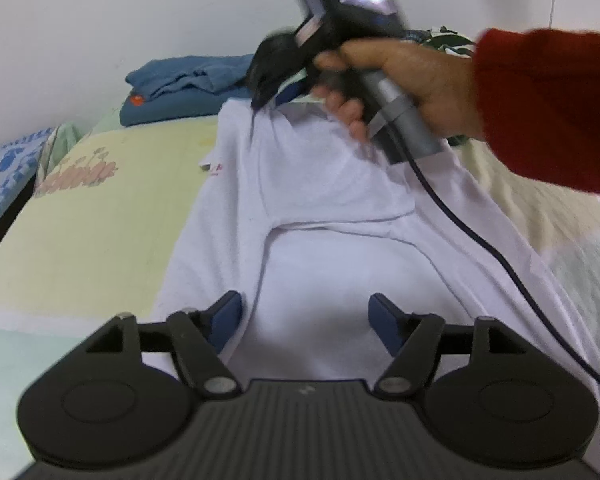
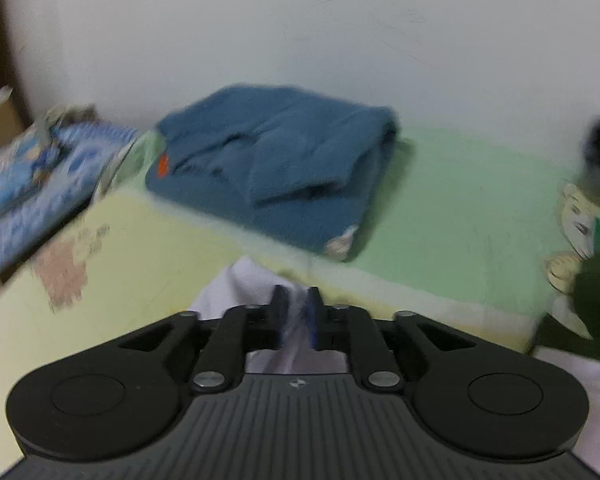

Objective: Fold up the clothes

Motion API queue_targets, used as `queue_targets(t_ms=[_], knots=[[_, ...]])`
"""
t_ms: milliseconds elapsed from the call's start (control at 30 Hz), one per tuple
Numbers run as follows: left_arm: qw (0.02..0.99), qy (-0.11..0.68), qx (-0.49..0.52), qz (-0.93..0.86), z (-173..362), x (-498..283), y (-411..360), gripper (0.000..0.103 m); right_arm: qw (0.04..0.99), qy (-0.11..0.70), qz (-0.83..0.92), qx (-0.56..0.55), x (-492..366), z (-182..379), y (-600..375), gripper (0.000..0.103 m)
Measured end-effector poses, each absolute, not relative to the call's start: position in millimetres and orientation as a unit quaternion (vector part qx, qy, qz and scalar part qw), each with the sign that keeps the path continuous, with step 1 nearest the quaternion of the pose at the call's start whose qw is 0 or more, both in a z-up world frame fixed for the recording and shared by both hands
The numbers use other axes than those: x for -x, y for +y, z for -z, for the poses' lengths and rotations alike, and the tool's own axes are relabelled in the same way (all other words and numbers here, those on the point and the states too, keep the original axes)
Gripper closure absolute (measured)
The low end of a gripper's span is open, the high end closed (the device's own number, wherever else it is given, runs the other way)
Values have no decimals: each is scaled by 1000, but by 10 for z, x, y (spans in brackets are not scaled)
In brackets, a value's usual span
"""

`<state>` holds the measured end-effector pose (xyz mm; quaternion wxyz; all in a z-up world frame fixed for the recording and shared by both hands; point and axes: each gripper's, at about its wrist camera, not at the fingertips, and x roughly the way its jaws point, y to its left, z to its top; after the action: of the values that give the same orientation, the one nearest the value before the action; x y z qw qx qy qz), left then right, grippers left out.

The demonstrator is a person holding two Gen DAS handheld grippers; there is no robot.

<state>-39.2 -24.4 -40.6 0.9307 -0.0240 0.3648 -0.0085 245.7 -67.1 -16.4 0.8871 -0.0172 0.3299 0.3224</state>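
Observation:
A white T-shirt (image 1: 332, 208) lies partly folded on the bed, one side turned over its middle. My left gripper (image 1: 305, 320) is open just above the shirt's near part, with blue pads on either side of the cloth. My right gripper (image 1: 266, 94), held by a hand in a red sleeve, pinches the shirt's far edge. In the right wrist view the right gripper (image 2: 297, 314) is shut on a fold of the white shirt (image 2: 244, 284), which runs between its fingers.
A folded blue fleece garment (image 2: 276, 172) lies at the back by the wall, also in the left wrist view (image 1: 188, 84). The bedsheet (image 2: 452, 216) is yellow and green. A blue patterned pillow (image 2: 40, 184) lies left. A dark green garment (image 2: 592, 300) lies right. A cable (image 1: 500, 252) crosses the shirt.

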Motion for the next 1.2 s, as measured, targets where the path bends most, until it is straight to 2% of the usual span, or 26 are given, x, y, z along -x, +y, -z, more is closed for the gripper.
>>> queue_targets(t_ms=[67,167,267,333,433,800,1200], knots=[[931,364,30,6,358,424,-211,36,883,329,-334,-20,-2343,1,-840,65],[933,359,24,-2,263,615,-181,37,840,375,-391,-39,-2004,-139,-1066,65],[935,355,17,-11,165,816,-152,36,802,429,-410,-65,-1623,-74,-1319,68],[933,359,18,-27,118,986,-103,36,779,461,-413,-102,-1426,39,-1453,74],[924,378,28,-60,77,1289,-15,36,765,487,-402,-127,-1167,208,-1540,74],[891,413,93,-163,51,2256,254,38,769,497,-375,-148,-1019,406,-1356,74],[887,428,122,-120,199,2489,597,45,791,482,-340,-162,-901,450,-1308,75]])
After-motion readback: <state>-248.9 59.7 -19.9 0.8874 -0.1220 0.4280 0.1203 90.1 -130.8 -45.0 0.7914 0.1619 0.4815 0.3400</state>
